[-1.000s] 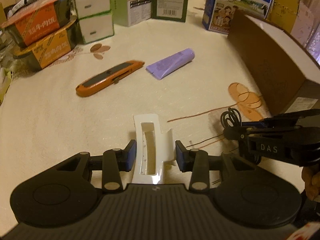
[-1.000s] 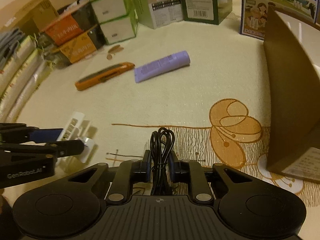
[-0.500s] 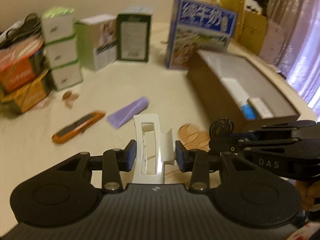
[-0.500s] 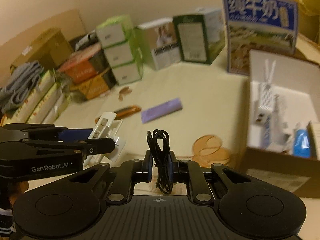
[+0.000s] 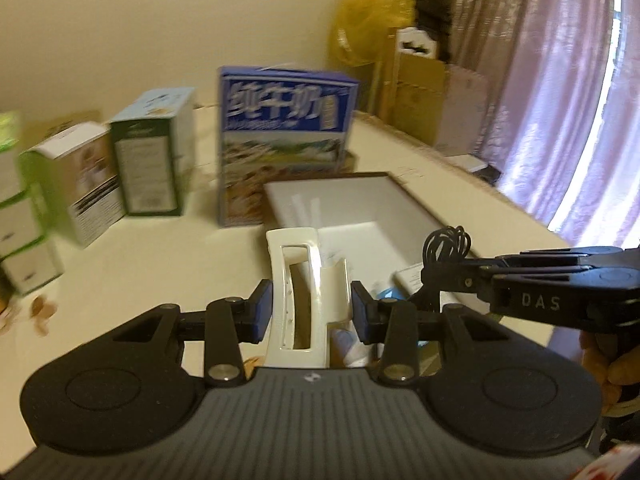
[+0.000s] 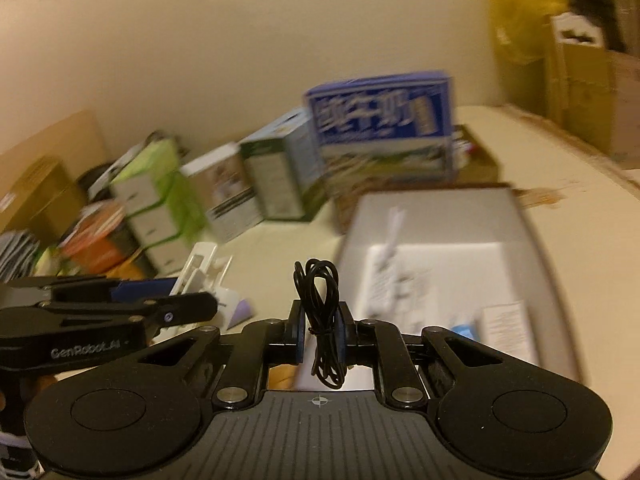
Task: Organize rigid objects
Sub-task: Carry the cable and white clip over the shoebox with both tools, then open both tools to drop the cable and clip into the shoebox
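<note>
My left gripper is shut on a white plastic bracket that sticks up and forward between its blue pads. My right gripper is shut on a coiled black cable, which stands upright between the pads. In the left wrist view the right gripper reaches in from the right with the cable at its tip. Both are raised above the table, near the open cardboard box with a white inside. The left gripper with the bracket shows at the left of the right wrist view.
Inside the box lie white and blue items, blurred. A blue milk carton stands behind it, and green and white boxes line the back left. Orange packets are stacked far left. A curtain hangs at the right.
Both grippers have risen off the table with the bracket and the cable and swung right toward the open box. The orange knife and purple tube have dropped out of the left wrist view.
</note>
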Motion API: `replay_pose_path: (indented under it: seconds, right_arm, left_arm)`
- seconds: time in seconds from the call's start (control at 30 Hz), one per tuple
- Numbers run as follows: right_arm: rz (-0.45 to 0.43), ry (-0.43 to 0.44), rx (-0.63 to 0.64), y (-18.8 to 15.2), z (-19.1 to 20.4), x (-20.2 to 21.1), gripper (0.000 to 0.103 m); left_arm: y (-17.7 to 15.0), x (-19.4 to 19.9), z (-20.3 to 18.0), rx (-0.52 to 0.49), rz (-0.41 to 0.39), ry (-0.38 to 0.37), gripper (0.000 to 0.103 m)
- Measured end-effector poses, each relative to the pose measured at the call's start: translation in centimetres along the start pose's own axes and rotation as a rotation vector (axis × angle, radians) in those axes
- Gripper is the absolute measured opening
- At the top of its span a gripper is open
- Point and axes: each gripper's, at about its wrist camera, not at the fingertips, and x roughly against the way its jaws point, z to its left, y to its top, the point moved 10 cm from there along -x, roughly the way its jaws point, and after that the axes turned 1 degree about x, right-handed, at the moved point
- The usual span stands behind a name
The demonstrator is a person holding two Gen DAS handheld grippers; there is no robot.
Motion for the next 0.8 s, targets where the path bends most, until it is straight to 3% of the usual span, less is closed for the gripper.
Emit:
replay_pose_path:
  seconds: [0.33,0.6,0.8]
  right_arm:
    - [0.015,-0.116,-0.062,1.2,-8.1,-1.4,0.011]
    - [0.064,-0.154,-0.099,0.6,-12.1,-5.0,0.011]
    - [0.091,-0.198,-0.099,1.0,-14.7,-8.1,0.011]
  left_arm:
    - [2.0,-8.2,-4.9,-0.026,0.066,-0.070,0.036]
    - [2.2,-14.4,-5.6,0.001,0.141,-0.095,0.036]
    - [3.2,-18.2,-6.0,0.005,0.153,-0.109,0.036]
